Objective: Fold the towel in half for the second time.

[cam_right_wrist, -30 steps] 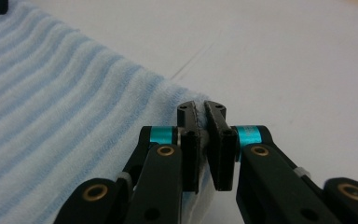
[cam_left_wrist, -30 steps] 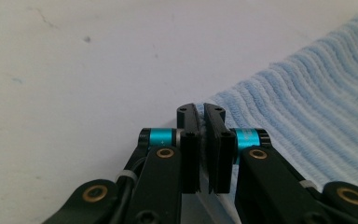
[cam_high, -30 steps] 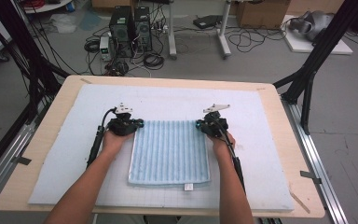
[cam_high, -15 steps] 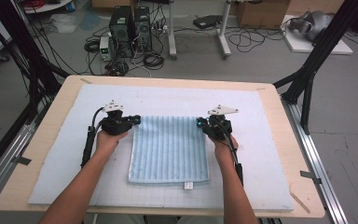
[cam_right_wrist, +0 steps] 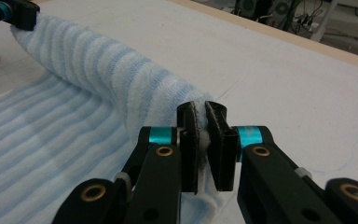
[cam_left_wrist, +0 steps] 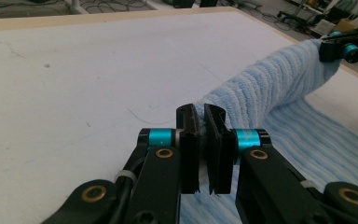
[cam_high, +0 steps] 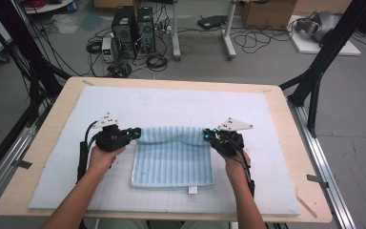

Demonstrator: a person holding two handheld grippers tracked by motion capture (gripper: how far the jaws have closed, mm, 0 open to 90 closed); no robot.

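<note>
table (cam_high: 276,102) of pale wood under a white mat (cam_high: 181,102), seen from above, with a dark floor, cables and computer cases beyond it. on the mat lies a blue striped towel (cam_high: 174,160), its near part flat with a small tag at the near edge, its far edge lifted into a raised fold. two bare forearms come in from the bottom, angled slightly outward, each hand wrapped around a black gripper held level and pointing inward. left gripper (cam_high: 134,133) pinches the towel's far left corner; right gripper (cam_high: 208,135) pinches the far right corner. in each gripper view the jaws are pressed together on towel cloth, and the fold runs across to the other gripper.
</note>
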